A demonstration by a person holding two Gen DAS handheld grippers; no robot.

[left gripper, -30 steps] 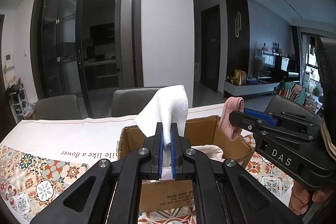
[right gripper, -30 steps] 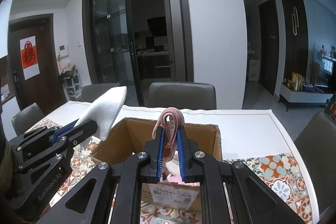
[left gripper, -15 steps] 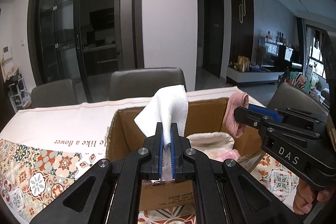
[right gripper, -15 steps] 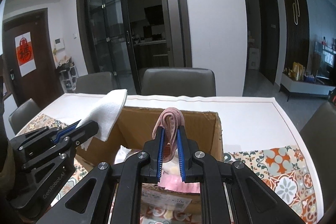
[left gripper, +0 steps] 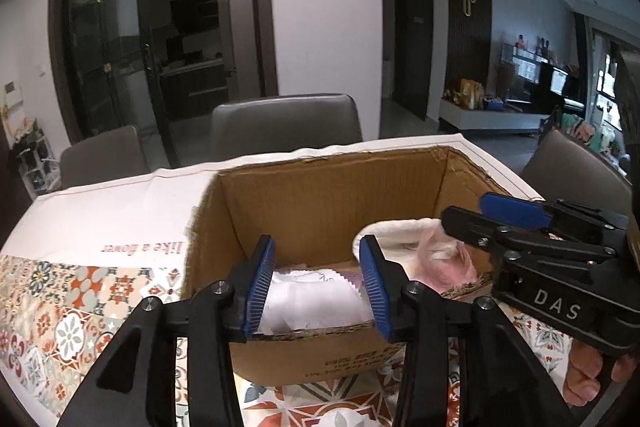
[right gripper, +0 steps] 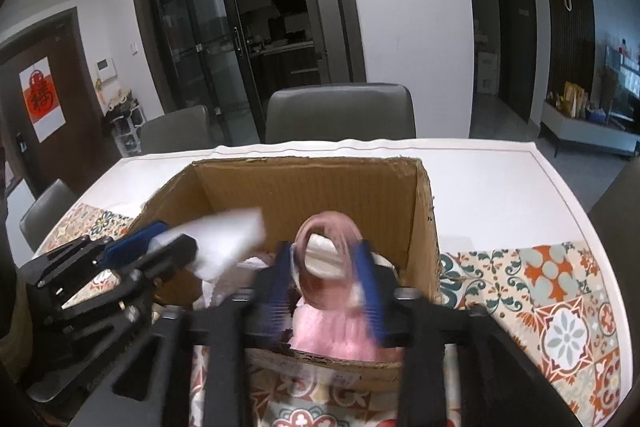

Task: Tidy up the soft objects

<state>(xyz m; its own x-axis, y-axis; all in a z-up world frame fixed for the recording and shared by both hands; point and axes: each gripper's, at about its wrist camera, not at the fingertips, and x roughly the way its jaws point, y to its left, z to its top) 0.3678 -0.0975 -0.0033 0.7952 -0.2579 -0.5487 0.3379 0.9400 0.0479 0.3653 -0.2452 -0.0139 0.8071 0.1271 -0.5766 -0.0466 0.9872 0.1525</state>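
White cloth (left gripper: 312, 301): crumpled, lying inside cardboard box (left gripper: 332, 195) beside cream and pink soft items. Pink fabric loop (right gripper: 328, 259): blurred, between right gripper (right gripper: 326, 285) pads above box interior. Change: one second ago both pieces stood clamped upright above box rim; now cloth released into box. Left gripper (left gripper: 316, 281): jaws opening, pads apart, nothing pressed. Right gripper: jaws opening, pads clear of loop. Box on patterned surface (left gripper: 52, 307).
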